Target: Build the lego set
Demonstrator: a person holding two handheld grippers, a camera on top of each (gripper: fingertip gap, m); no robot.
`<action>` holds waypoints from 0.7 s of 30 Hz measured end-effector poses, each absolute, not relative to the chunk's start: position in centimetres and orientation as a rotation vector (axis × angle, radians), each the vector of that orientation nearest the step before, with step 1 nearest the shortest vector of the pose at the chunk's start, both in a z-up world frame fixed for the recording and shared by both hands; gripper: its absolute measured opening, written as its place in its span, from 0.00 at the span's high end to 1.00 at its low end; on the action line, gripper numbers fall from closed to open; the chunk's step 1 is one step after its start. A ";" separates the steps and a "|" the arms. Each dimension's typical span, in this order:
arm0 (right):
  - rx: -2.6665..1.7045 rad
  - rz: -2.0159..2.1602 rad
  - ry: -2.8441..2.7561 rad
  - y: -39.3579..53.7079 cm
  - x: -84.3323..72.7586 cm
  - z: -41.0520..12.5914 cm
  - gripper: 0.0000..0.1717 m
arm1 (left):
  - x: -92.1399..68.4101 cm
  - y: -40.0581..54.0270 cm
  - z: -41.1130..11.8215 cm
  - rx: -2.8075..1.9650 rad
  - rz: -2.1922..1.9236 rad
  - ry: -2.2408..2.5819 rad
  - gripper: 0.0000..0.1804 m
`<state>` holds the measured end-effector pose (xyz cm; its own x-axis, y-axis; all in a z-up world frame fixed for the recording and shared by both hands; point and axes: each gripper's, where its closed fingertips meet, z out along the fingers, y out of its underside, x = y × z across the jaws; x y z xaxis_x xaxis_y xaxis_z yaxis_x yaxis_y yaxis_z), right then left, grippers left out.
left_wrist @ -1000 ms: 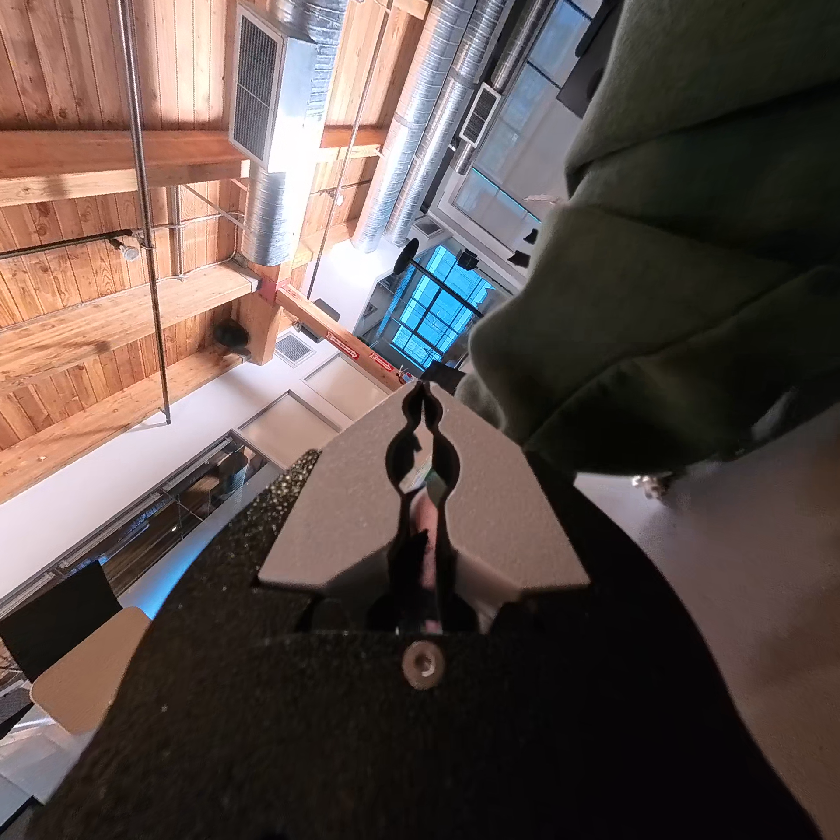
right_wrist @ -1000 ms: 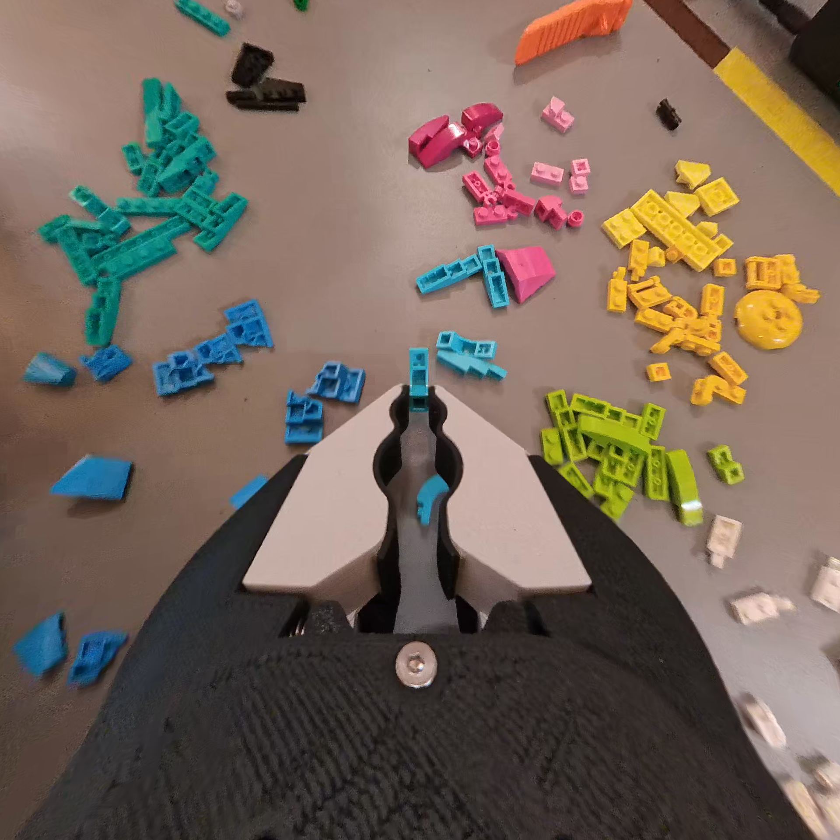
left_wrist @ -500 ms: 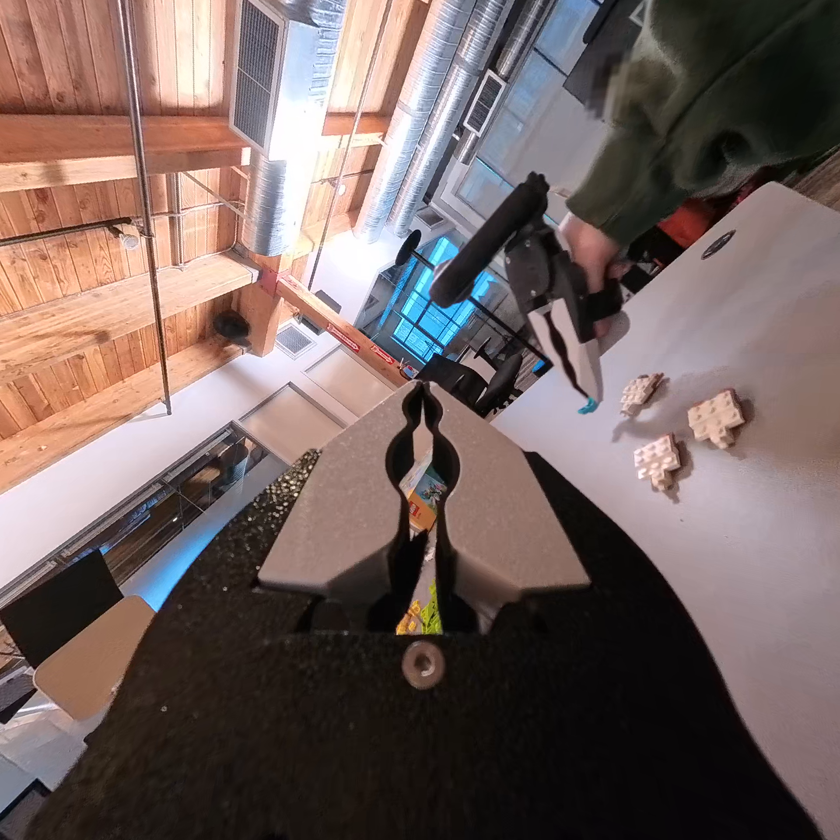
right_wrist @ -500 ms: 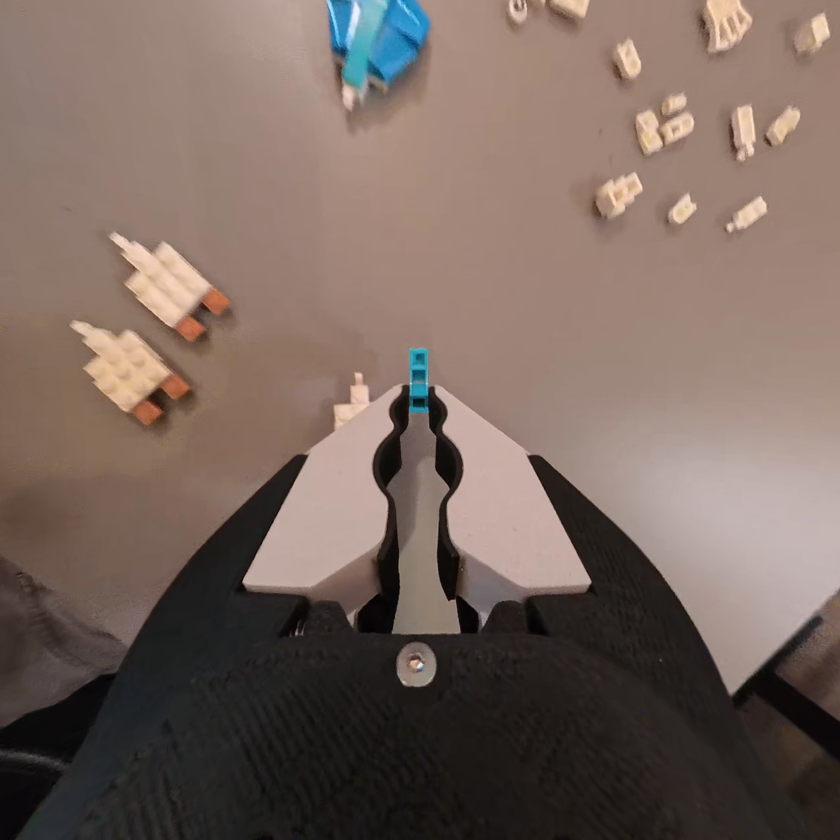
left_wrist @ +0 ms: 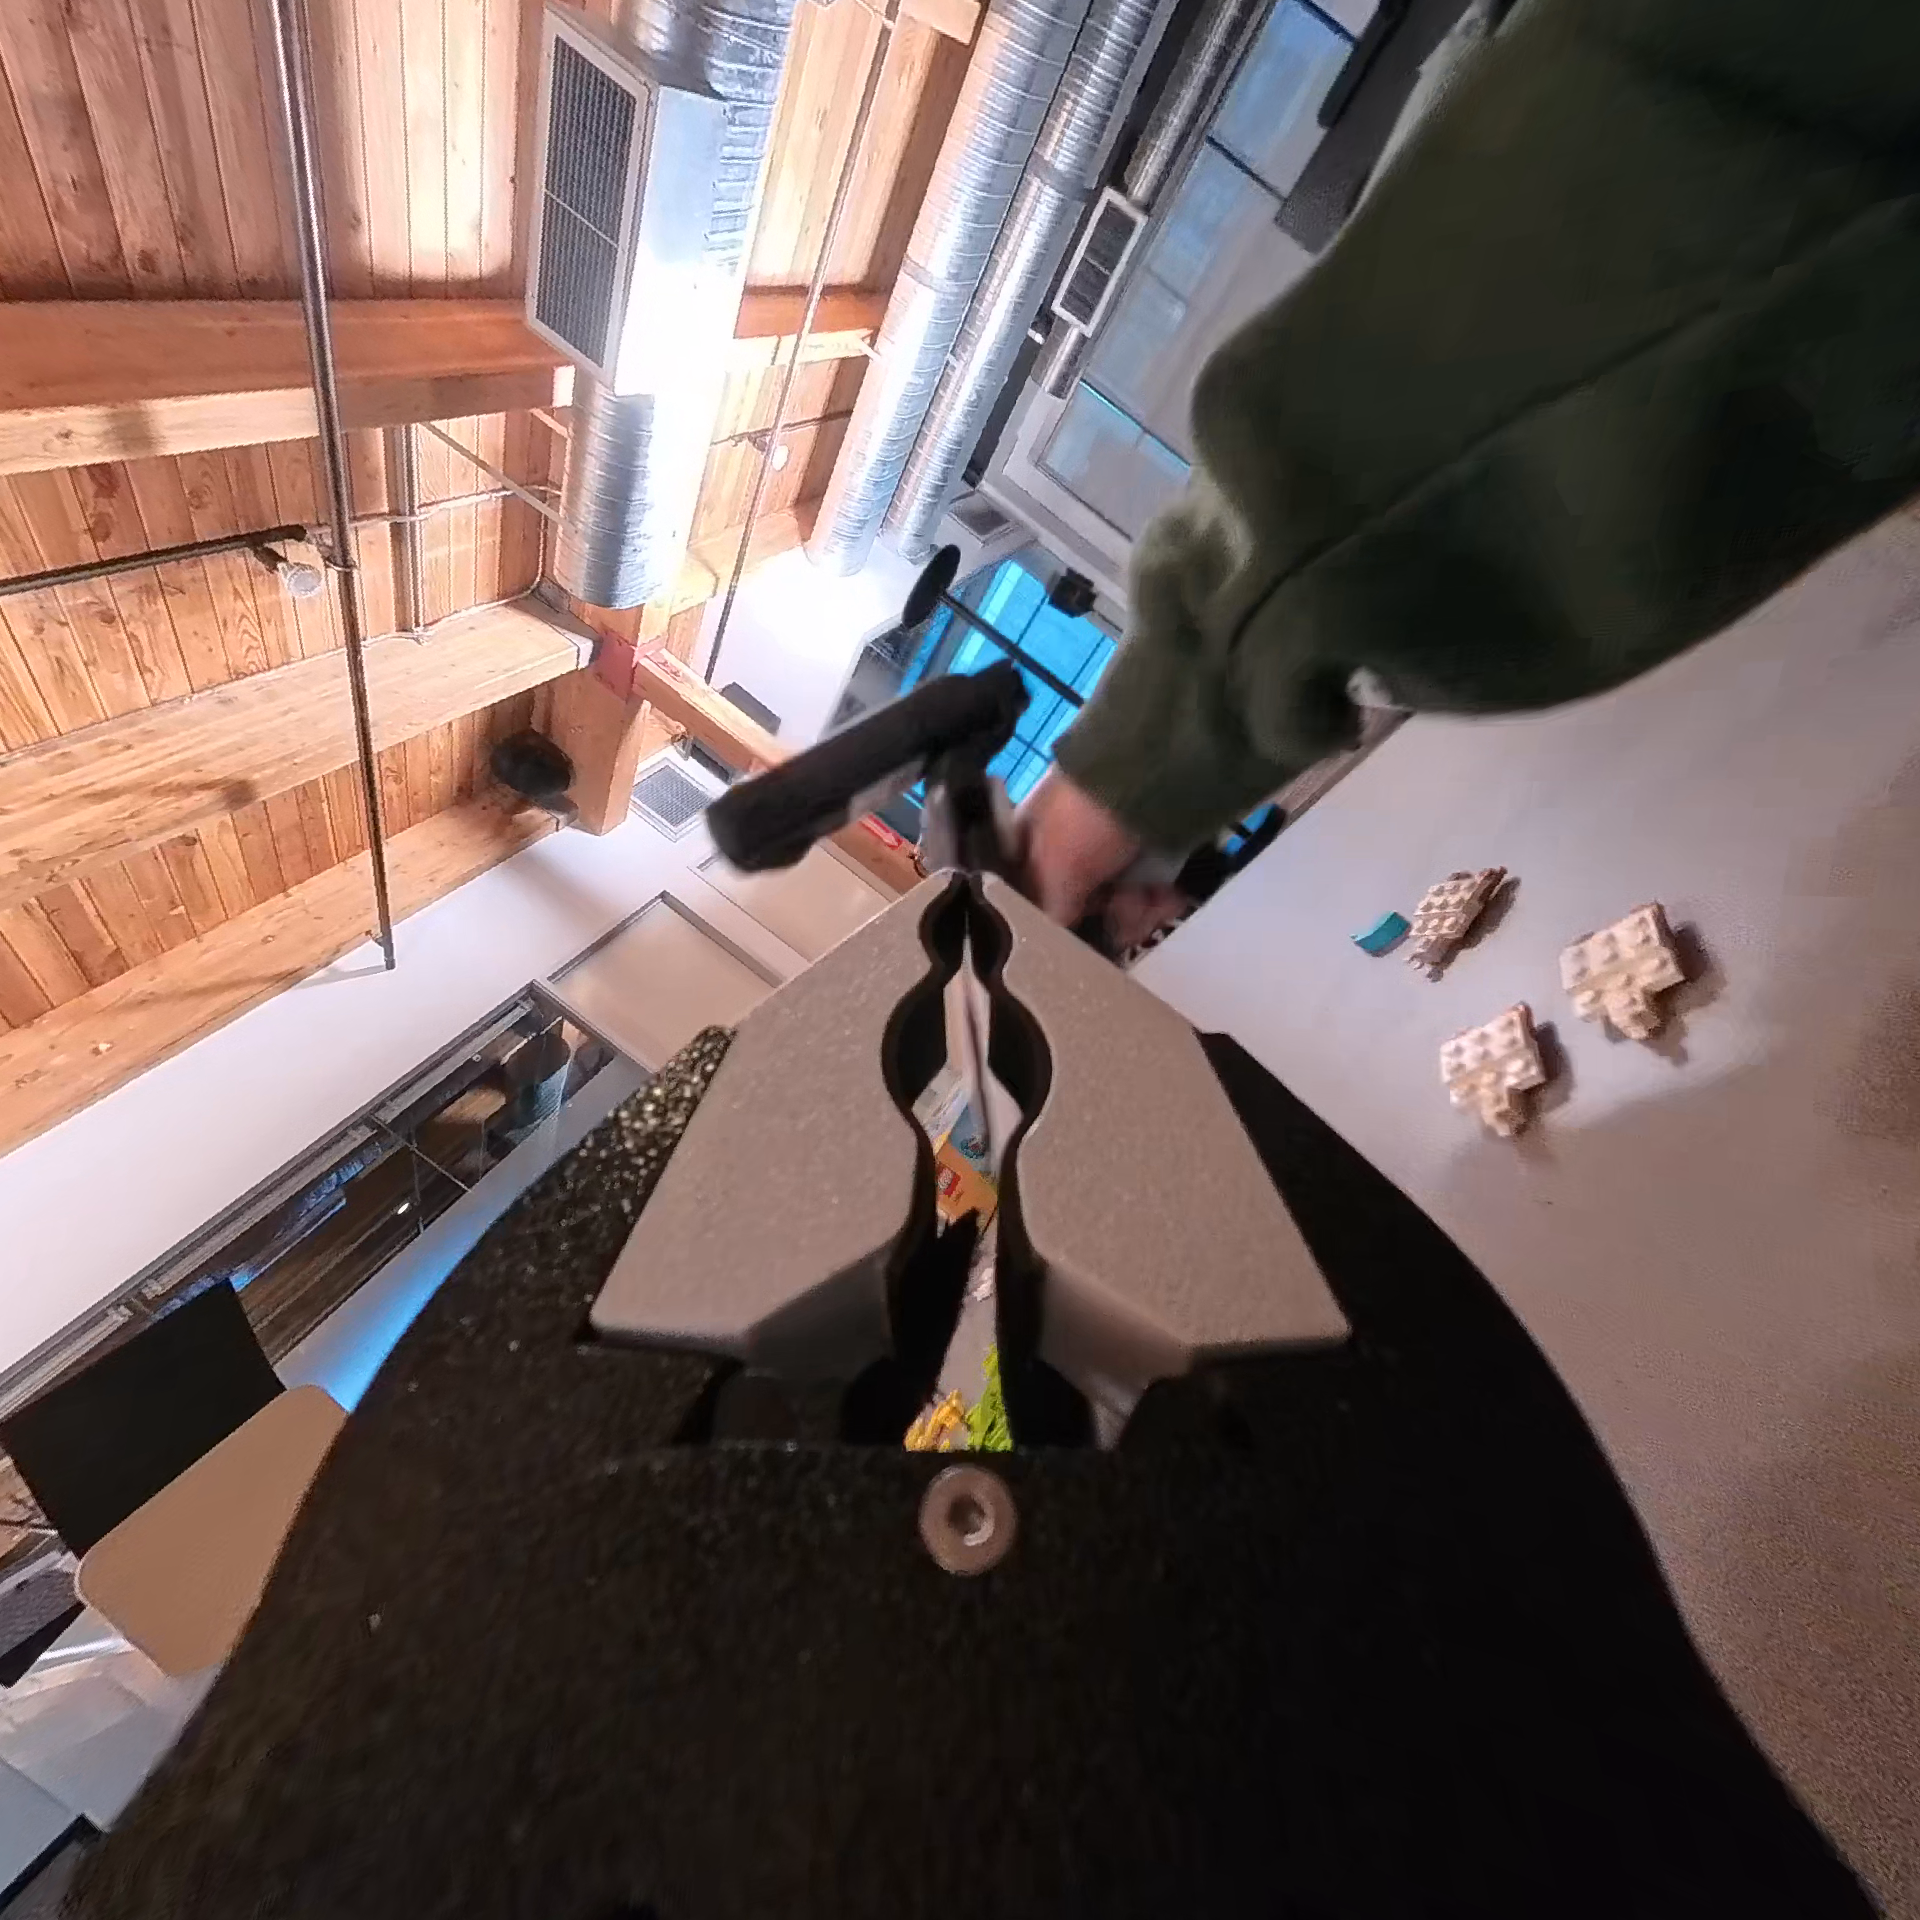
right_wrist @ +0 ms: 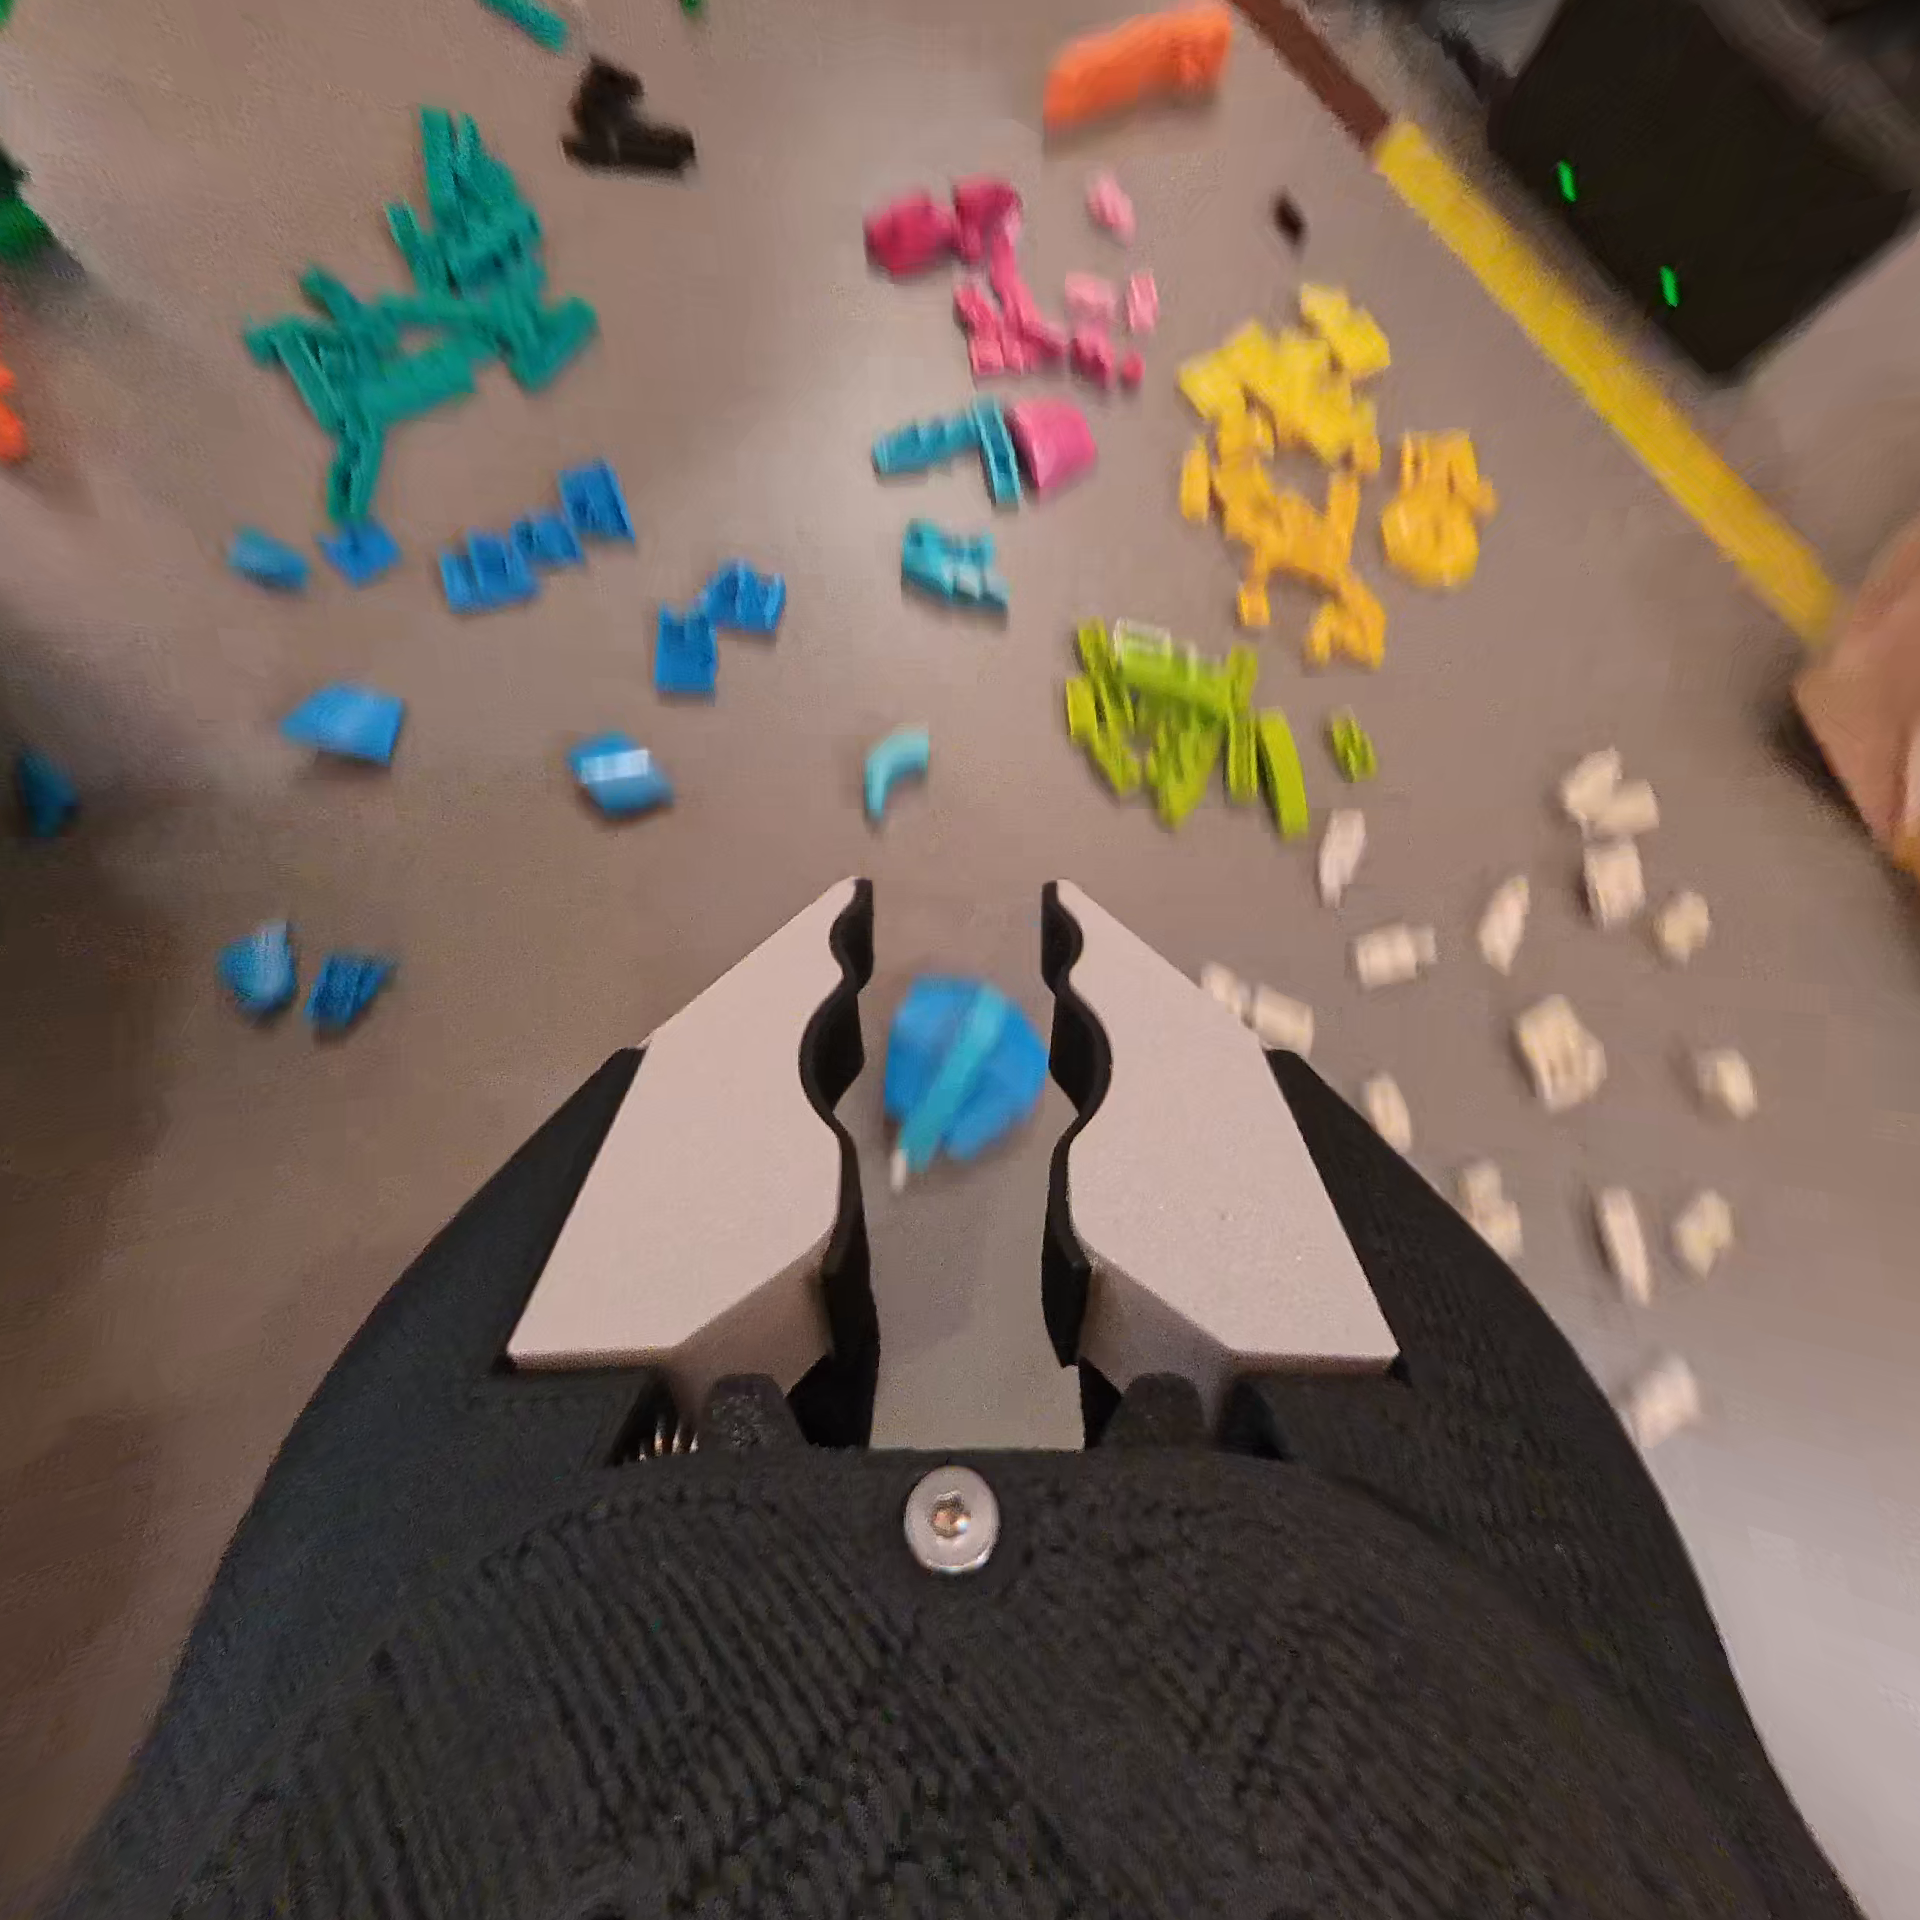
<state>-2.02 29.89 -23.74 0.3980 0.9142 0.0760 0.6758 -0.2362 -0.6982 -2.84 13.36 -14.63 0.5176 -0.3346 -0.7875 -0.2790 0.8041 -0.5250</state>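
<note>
1. Right claw (right_wrist: 956,894) – released, jaws spread, nothing between the pads; it hangs over the grey table (right_wrist: 727,935).
2. A blue brick cluster (right_wrist: 961,1070) lies on the table below the gap, its paler bar slanting front-right to rear-left.
3. A curved cyan piece (right_wrist: 894,769) lies just ahead.
4. Left claw (left_wrist: 968,883) – clenched, tips together, aimed away toward the ceiling, well apart from the bricks.

ceiling (left_wrist: 187,582): planked wood | ducts (left_wrist: 935,343): ribbed shiny metal | table (right_wrist: 727,883): smooth matt grey
</note>
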 end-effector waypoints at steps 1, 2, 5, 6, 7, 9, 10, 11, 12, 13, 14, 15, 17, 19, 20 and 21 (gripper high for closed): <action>-1.964 0.476 -1.371 30.8 -4.4 -23.8 0.81 | -3.0 13.5 -14.6 -0.672 -0.037 1.041 1.00; -1.945 0.496 -1.386 31.5 -6.6 -24.0 0.82 | -3.1 13.6 -14.5 -0.675 -0.036 1.034 1.00; -1.969 0.506 -1.482 33.2 -11.2 -26.0 0.81 | -3.3 13.7 -14.3 -0.677 -0.034 1.025 1.00; -1.977 0.463 -1.518 33.8 -11.9 -26.8 0.80 | -3.3 13.7 -14.3 -0.678 -0.034 1.024 1.00; -1.979 0.425 -1.547 34.4 -12.4 -27.5 0.80 | -3.3 13.7 -14.3 -0.678 -0.034 1.024 1.00; -2.007 0.412 -1.550 35.2 -13.0 -28.4 0.80 | -3.3 13.6 -14.2 -0.674 -0.035 1.023 1.00; -2.037 0.450 -1.503 35.6 -13.3 -28.5 0.81 | -3.3 13.6 -14.2 -0.672 -0.035 1.024 1.00; -2.078 0.519 -1.423 36.0 -13.7 -28.3 0.81 | -3.3 13.5 -14.1 -0.669 -0.036 1.025 1.00; -2.116 0.598 -1.344 36.3 -14.2 -28.2 0.81 | -3.2 13.5 -14.1 -0.667 -0.037 1.025 1.00; -2.147 0.660 -1.289 36.4 -14.4 -28.1 0.81 | -3.2 13.5 -14.1 -0.668 -0.038 1.024 1.00; -2.179 0.690 -1.264 36.5 -14.5 -28.4 0.81 | -3.2 13.5 -14.1 -0.667 -0.039 1.024 1.00; -2.217 0.704 -1.264 36.4 -14.3 -28.8 0.82 | -3.2 13.5 -14.1 -0.668 -0.039 1.024 1.00; -2.283 0.726 -1.298 35.6 -14.2 -29.6 0.80 | -3.3 13.5 -14.1 -0.669 -0.040 1.023 1.00; -2.279 0.718 -1.339 35.0 -14.3 -29.7 0.79 | -3.2 13.6 -14.1 -0.669 -0.040 1.025 1.00; -2.266 0.682 -1.368 34.9 -14.2 -29.8 0.79 | -3.2 13.6 -14.1 -0.669 -0.041 1.027 1.00; -2.247 0.636 -1.405 34.9 -14.2 -29.9 0.82 | -3.2 13.6 -14.2 -0.669 -0.042 1.030 1.00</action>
